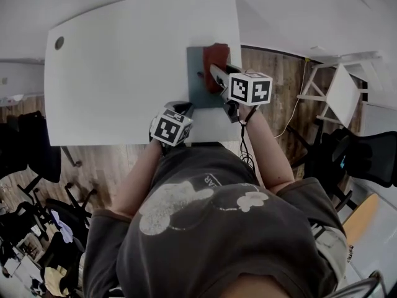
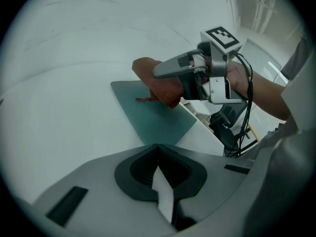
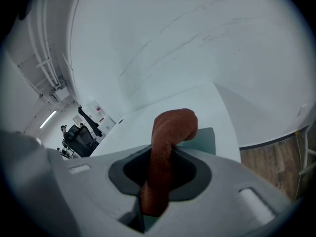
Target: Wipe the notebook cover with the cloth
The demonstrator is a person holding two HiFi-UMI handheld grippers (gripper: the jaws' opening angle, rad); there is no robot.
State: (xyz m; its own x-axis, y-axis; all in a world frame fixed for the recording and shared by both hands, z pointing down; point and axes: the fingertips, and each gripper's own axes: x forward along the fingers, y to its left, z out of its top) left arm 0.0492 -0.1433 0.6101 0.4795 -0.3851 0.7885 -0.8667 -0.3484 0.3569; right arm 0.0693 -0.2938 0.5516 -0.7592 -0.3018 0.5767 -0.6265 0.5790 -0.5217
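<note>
**A:** Where does the notebook (image 1: 197, 92) lie from the right claw (image 1: 213, 69)?

**B:** Directly beneath it. The notebook is flat on the white counter (image 1: 124, 73), centre-right in the head view, with its long axis running from the bottom of the frame toward the top. The right claw comes in from the lower right, its tips over the notebook's upper end.

**A:** And the cloth (image 1: 216, 56)?

**B:** It is clamped in the right claw. The right gripper view shows the red-brown roll pinched between the closed jaws and bulging out ahead. Its free end rests on the notebook's upper right part, by the top edge.

**A:** So which way is the bare cover?

**B:** Down and left of the cloth in the head view. I judge the coming stroke should drag along the long axis, toward the bottom of the frame.

**A:** What about the left claw (image 2: 159, 181)?

**B:** Its jaws are together with nothing in them. It sits at the counter's lower edge, just beside the notebook's lower left corner. I cannot tell whether it touches.

**A:** How are the arms placed?

**B:** The right forearm stretches up and left, with its claw slanting low over the cover. The left arm is bent and tucked close. It is the nearer one for steadying that corner, should the notebook slide.
</note>
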